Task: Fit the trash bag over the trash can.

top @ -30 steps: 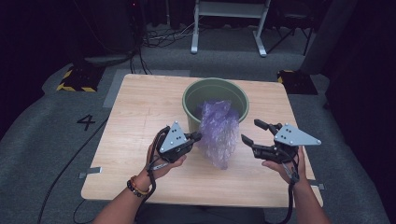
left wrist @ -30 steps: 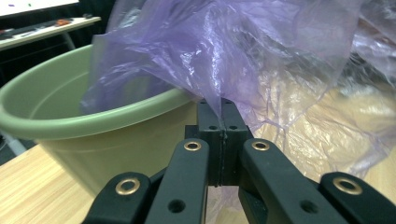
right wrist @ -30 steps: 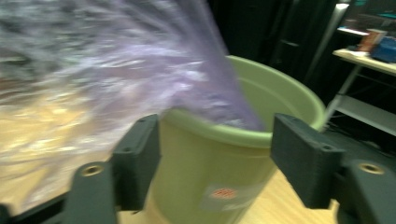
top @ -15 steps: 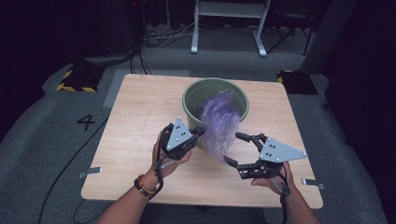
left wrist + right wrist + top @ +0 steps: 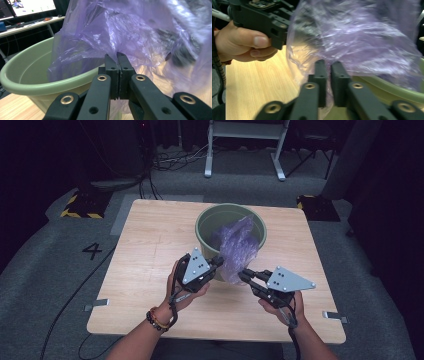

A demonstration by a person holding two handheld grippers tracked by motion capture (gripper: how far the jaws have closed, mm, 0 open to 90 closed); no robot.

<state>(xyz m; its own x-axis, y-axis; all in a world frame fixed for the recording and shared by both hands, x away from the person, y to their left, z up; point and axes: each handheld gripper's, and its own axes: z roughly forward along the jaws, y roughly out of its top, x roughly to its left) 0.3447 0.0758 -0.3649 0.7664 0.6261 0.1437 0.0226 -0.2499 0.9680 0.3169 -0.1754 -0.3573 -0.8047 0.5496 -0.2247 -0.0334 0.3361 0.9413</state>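
A thin purple plastic bag hangs crumpled over the near rim of a green bucket on the wooden table. My left gripper is shut on the bag's left edge; in the left gripper view its jaws meet with the purple film pinched between them. My right gripper sits at the bag's lower right edge. Its jaws have just been closing and stand nearly together with the bag's film between them.
The bucket stands at the table's far middle. Bare wood lies to the left and along the front edge. The hand holding the left gripper is close on the left of the right gripper view. Cables and a metal stand are on the floor behind.
The right gripper moved left to the bag's lower edge and its wide-open jaws closed on the film. The left gripper kept its hold and barely moved.
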